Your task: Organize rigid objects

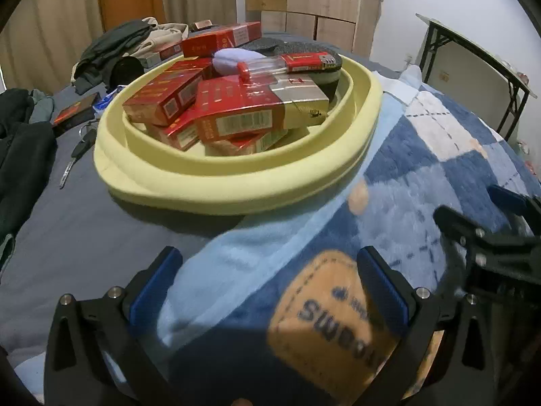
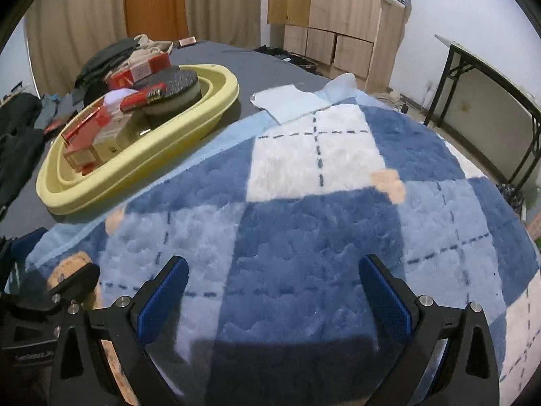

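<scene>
bedroom, grey bed point(image 1: 84, 223) w/ a blue check blanket point(image 2: 304, 209) over the near part. yellow basin point(image 1: 236, 182) already piled w/ red boxes point(image 1: 233, 111), lighter point(image 1: 304, 62) on top. it sits ahead and left of both grippers, long axis running away to the right. left gripper point(image 1: 270, 291) nearer, jaws released, empty; right gripper point(image 2: 274, 294) also spread wide, nothing held, hovering over blanket. loose red box point(image 1: 72, 111) beyond basin's left end: left's reach, i'd say.

right tool point(image 2: 272, 291) open above plaid blanket point(image 2: 314, 209), yellow basin point(image 2: 216, 108) left
</scene>
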`<state>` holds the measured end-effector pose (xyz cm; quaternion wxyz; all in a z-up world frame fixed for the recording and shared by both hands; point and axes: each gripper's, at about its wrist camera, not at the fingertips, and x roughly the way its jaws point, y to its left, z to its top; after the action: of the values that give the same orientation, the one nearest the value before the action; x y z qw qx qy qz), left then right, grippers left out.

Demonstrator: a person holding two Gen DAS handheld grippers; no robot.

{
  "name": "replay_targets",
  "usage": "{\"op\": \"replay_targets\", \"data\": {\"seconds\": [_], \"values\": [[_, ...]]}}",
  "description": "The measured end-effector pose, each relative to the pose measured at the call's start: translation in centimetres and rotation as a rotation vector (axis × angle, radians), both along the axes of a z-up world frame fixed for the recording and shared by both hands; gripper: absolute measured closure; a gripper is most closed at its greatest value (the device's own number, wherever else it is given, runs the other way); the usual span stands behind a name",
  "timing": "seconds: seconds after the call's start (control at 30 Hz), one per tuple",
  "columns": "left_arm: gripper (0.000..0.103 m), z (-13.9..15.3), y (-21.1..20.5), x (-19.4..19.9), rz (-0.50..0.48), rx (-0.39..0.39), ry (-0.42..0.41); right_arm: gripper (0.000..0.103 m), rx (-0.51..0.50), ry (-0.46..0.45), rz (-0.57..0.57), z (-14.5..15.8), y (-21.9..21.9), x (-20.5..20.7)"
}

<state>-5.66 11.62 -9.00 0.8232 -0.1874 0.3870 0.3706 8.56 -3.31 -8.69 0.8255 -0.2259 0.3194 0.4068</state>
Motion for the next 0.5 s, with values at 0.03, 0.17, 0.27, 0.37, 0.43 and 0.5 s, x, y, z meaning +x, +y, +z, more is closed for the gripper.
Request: {"op": "replay_targets", "data": {"seconds": [0.03,0.17,0.27,0.37,0.43,0.5], "values": [[0.0,-0.06,0.2,0.19,0.003,-0.005,-0.003,0.0,-0.007,-0.009,-0.002,-0.03,0.1,-0.02],[0.0,-0.15,0.53,0.34,0.004,-0.013,-0.009,0.0,-0.043,-0.042,-0.018,-0.15,0.61,-0.65],[0.0,-0.2,0.72,0.29,0.001,-0.019,-0.013,0.0,-0.047,-0.039,-0.017,0.0,0.65,-0.75],[0.0,-0.16,0.73,0.19,-0.002,-0.025,-0.018,0.0,-0.051,-0.045,-0.016,-0.09,0.83,-0.9],[0.0,-0.11,0.59,0.38,-0.001,-0.015,-0.007,0.0,-0.05,-0.042,-0.016,-0.1,0.79,-0.79],[0.0,-0.08,0.51,0.35,-0.002,-0.018,-0.01,0.0,-0.051,-0.045,-0.016,-0.1,0.81,-0.84]]}}
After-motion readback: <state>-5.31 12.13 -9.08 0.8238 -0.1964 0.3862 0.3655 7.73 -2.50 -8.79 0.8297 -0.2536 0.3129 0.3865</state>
